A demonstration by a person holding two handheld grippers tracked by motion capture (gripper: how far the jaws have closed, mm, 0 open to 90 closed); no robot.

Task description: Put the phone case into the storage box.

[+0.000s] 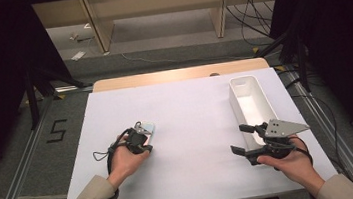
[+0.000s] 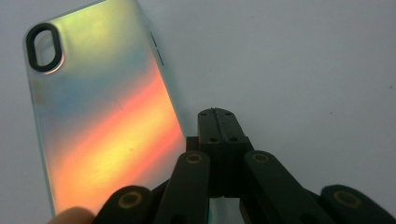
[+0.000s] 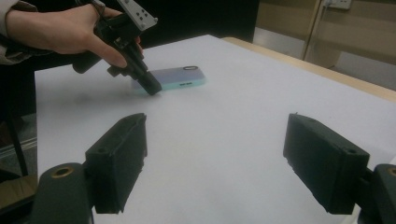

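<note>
High view shows the left gripper [image 1: 142, 144], jaws closed on nothing, touching down beside the phone case [image 1: 147, 131] at the tabletop's left-middle, maybe to nudge it, while the right gripper [image 1: 243, 138] waits wide open and empty near the white bin [image 1: 251, 102] along the right edge.

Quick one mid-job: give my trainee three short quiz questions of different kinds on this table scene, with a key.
1. True or false: the right gripper holds its jaws wide apart.
2. Where do the left gripper's closed jaws sit? A) beside the phone case's edge B) inside the white bin C) on the floor
3. Fill in: the phone case lies ____ on the white table cover.

Key: 1 true; 2 A; 3 flat.
</note>
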